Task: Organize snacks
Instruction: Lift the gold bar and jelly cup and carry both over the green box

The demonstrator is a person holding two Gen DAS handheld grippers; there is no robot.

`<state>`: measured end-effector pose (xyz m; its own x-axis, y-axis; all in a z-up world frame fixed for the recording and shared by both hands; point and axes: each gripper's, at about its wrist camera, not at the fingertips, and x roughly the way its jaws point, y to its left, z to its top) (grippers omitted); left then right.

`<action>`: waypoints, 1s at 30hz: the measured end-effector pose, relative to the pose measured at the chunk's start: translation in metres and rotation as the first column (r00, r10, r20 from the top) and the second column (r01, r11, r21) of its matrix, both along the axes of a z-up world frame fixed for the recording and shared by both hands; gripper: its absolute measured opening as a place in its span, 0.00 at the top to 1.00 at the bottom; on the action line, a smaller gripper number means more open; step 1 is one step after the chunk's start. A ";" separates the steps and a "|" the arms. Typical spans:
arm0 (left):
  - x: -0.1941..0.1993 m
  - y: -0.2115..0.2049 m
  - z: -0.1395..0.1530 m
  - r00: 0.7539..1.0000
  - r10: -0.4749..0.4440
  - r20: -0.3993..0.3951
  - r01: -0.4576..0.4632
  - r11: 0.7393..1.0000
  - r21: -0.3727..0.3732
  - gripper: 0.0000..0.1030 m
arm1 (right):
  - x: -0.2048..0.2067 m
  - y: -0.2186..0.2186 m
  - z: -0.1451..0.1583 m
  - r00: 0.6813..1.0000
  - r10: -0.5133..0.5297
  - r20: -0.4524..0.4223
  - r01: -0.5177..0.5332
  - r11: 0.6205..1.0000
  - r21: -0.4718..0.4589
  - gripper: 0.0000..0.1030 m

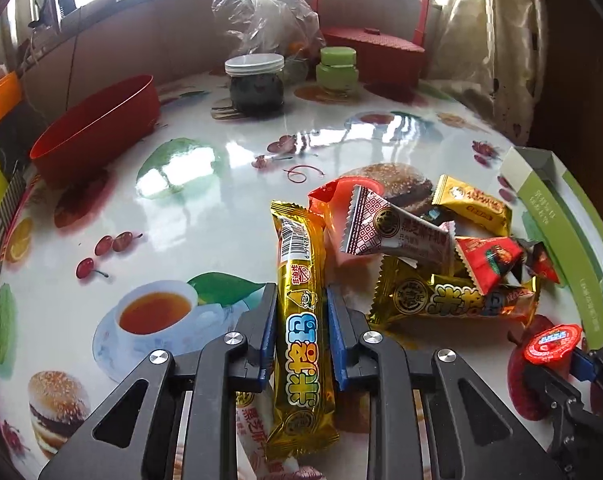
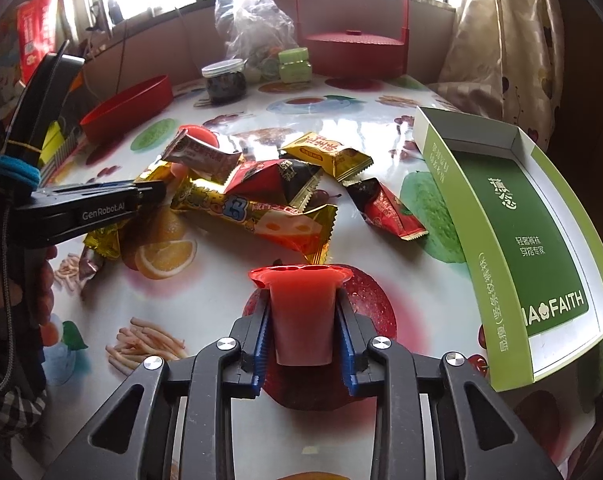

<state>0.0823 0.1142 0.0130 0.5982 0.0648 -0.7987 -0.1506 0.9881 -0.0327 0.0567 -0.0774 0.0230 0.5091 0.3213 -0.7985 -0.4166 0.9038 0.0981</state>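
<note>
Lower centre of left view, left gripper (image 1: 301, 300) pinches gold bar (image 1: 301, 312) w/ long axis running up-frame, away from cam. Right gripper (image 2: 303, 308) pinches red jelly cup (image 2: 301, 312), lid end pointing away, near green box (image 2: 541, 240) on bench (image 1: 221, 184).

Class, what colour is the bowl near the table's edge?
Red bowl; it shows best in the left wrist view.
</note>
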 end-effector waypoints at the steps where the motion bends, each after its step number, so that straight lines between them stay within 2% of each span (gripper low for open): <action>1: -0.002 0.001 0.001 1.000 0.002 0.004 -0.002 1.000 -0.005 0.76 | -0.001 -0.001 0.000 1.000 0.000 0.001 0.000 1.000 0.002 0.73; 15: -0.026 0.002 0.027 0.998 0.006 0.067 -0.001 0.998 -0.063 0.76 | -0.008 -0.005 0.015 0.999 0.019 0.050 -0.021 0.999 0.040 0.74; 30: -0.032 -0.038 0.064 0.986 -0.085 0.145 0.099 0.991 -0.088 0.76 | -0.006 -0.027 0.048 0.993 -0.033 0.117 0.023 0.996 0.081 0.74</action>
